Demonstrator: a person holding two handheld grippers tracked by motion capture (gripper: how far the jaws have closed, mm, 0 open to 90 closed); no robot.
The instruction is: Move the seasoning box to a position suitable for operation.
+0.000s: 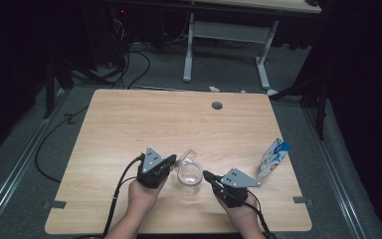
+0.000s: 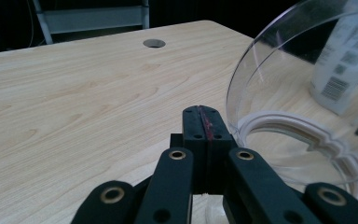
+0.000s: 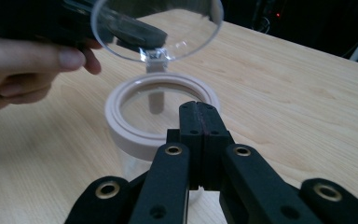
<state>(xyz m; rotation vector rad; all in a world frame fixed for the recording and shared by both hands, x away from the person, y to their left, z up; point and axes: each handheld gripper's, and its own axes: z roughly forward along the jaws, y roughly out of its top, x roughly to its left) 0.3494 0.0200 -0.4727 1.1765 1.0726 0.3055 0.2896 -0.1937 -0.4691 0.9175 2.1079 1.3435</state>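
Note:
A clear jar (image 1: 189,180) with a pale ring rim (image 3: 121,126) stands near the table's front edge, between my two grippers. Its clear hinged lid (image 3: 158,28) is flipped up and leans away from the mouth. My left gripper (image 1: 173,159) is shut with nothing in it. Its tip (image 2: 204,116) sits right beside the raised lid (image 2: 307,60); whether they touch I cannot tell. My right gripper (image 1: 206,175) is also shut and holds nothing. Its tip (image 3: 199,112) hovers at the near side of the jar's rim.
A white and blue pouch (image 1: 273,158) stands at the table's right edge. A round cable hole (image 1: 217,105) is at the far middle of the wooden table (image 1: 129,124). Beyond the table are cables and another desk's legs (image 1: 189,45).

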